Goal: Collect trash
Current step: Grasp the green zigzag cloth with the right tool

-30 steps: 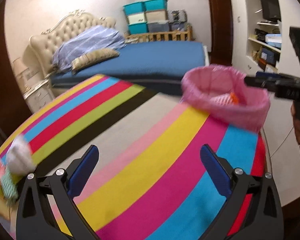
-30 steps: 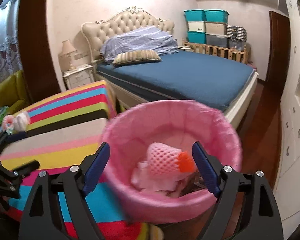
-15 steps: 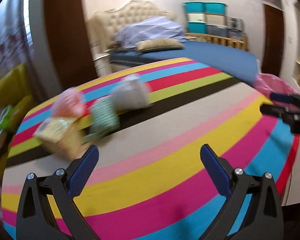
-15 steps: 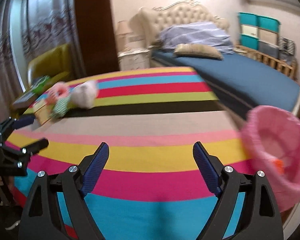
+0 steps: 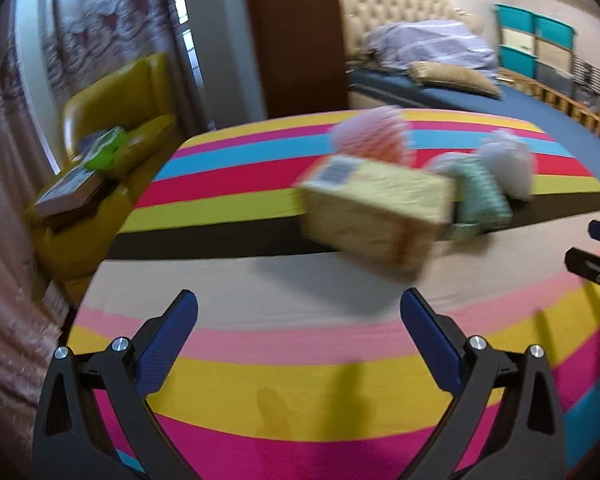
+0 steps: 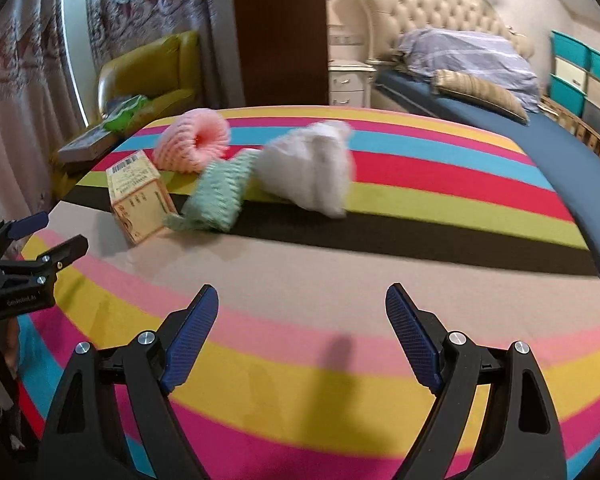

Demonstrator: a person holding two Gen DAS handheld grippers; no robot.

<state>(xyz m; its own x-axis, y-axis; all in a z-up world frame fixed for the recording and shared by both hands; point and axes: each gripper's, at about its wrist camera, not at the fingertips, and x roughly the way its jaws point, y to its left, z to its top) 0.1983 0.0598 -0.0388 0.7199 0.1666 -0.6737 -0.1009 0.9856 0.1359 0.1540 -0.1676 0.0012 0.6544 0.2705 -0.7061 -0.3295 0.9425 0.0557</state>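
Overhead, striped tablecloth (image 6: 340, 272); bed (image 6: 500, 128) behind.

Both my wrist cameras look low across the striped worktop (image 5: 260, 344) toward the bed (image 6: 500, 128), sharing the cardboard box (image 6: 140, 200).

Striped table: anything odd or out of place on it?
Four bits of litter sit bunched at the far left: a small box lying tilted, a pink foam net, a green foam net and crumpled white paper.
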